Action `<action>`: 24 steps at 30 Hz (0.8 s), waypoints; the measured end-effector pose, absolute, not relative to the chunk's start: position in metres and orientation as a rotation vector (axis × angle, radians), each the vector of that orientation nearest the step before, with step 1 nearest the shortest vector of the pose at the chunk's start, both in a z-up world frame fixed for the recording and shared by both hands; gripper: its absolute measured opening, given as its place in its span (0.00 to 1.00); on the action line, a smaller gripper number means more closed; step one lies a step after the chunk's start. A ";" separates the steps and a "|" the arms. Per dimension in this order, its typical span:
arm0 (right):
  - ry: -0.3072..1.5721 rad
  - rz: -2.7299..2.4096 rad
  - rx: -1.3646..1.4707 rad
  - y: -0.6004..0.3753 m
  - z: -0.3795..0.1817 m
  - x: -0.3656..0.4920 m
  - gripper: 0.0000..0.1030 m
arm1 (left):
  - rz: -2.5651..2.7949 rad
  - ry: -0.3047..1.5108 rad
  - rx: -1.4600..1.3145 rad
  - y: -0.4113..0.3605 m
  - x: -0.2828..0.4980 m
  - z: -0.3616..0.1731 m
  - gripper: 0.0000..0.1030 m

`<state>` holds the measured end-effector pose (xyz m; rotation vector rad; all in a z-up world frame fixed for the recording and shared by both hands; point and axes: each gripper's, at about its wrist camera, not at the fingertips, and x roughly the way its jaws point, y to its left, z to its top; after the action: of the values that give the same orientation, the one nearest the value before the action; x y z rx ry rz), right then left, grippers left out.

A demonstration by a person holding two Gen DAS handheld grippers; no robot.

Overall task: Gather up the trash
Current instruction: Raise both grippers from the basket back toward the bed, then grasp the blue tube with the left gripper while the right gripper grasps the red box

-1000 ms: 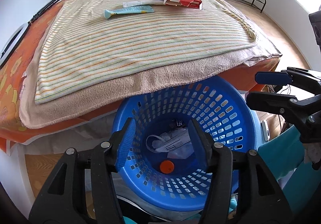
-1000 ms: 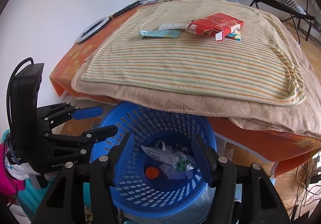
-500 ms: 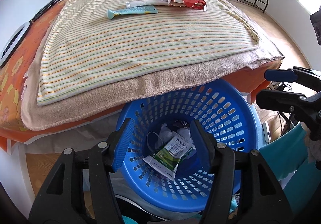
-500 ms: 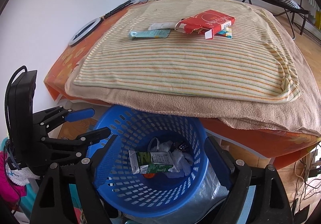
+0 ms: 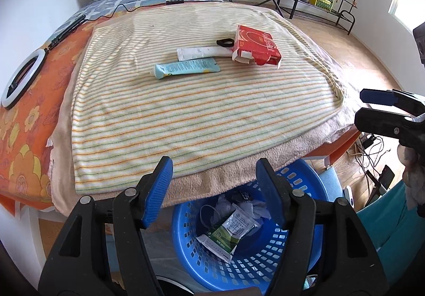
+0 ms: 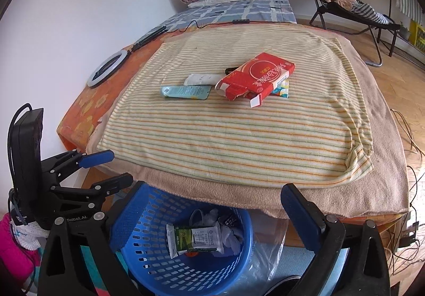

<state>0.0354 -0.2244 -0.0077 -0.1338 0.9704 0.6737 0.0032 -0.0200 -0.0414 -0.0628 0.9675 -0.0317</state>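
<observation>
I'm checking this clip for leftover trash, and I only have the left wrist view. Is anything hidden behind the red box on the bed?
Observer: Yes. The right wrist view shows a small teal and yellow packet tucked under the red box.
Operator: Is the right claw carrying anything?
Observer: No. The right claw is opening, with nothing between its jaws.
Operator: Anything beside the basket?
Observer: A clear plastic bag lies on the floor just right of the blue basket.

Our left gripper (image 5: 213,176) and right gripper (image 6: 212,211) have black arms, silver screws and bumpy blue pads (image 5: 156,192). White letters mark one arm.
</observation>
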 end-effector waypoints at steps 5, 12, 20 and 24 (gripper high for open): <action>0.874 0.663 -0.133 -0.224 0.017 0.059 0.97 | -0.022 0.946 -0.070 -0.009 0.026 -0.029 0.65; 0.798 0.617 -0.003 -0.232 0.030 0.117 0.95 | 0.028 0.943 -0.148 0.018 0.056 -0.028 0.65; 0.945 0.588 0.164 -0.244 -0.001 0.199 0.78 | 0.048 0.973 -0.216 0.037 0.087 -0.036 0.59; 0.990 0.564 0.252 -0.250 -0.020 0.228 0.75 | 0.038 0.999 -0.252 0.043 0.104 -0.044 0.50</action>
<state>0.2285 -0.2497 -0.0200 0.2520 0.9905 0.5642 0.1041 0.0425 -0.0441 -0.2519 0.9985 0.0382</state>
